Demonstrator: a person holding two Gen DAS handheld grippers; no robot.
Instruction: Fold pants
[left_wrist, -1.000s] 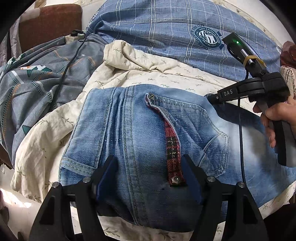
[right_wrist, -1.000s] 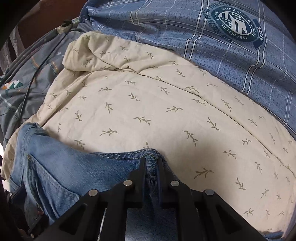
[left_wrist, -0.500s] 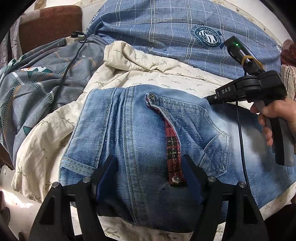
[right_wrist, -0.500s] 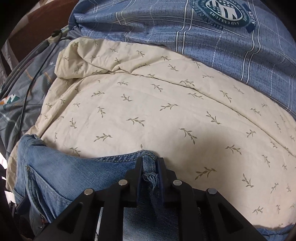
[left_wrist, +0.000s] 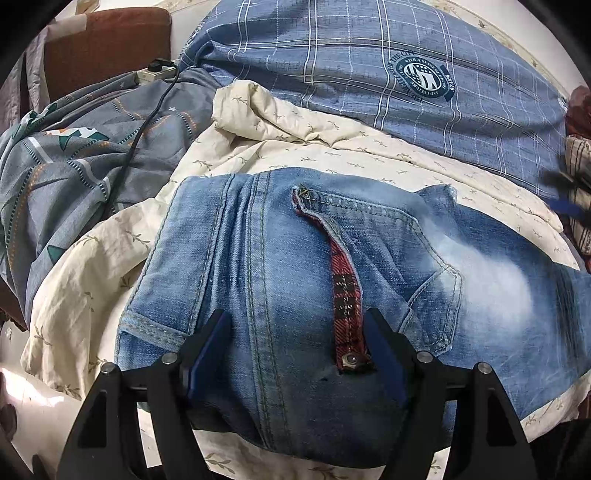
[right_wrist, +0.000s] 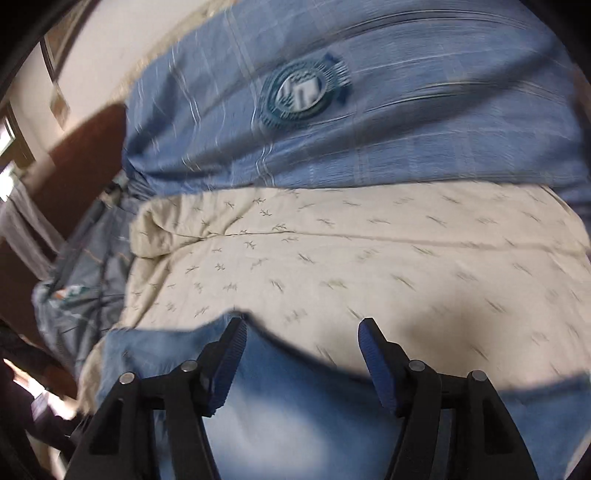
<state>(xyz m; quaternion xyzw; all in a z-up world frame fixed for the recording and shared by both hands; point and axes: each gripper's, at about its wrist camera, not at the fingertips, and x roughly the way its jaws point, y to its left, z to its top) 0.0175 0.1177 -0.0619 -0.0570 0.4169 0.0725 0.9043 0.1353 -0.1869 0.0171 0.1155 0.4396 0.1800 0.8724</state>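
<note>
Now the faded blue denim pants (left_wrist: 280, 280) lie right under the left gripper (left_wrist: 295, 350), whose jaws are wide apart and hold nothing. They stretch off to its right, where the right gripper (right_wrist: 299, 354) hangs wide too, over the leg end.

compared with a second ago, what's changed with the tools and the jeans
The right tool has let go of the jeans hem it was pinching; its jaws now stand wide open and it has pulled away to the right, nearly out of the left view. The left tool stays open over the jeans, which lie as before on the cream quilt.
</note>
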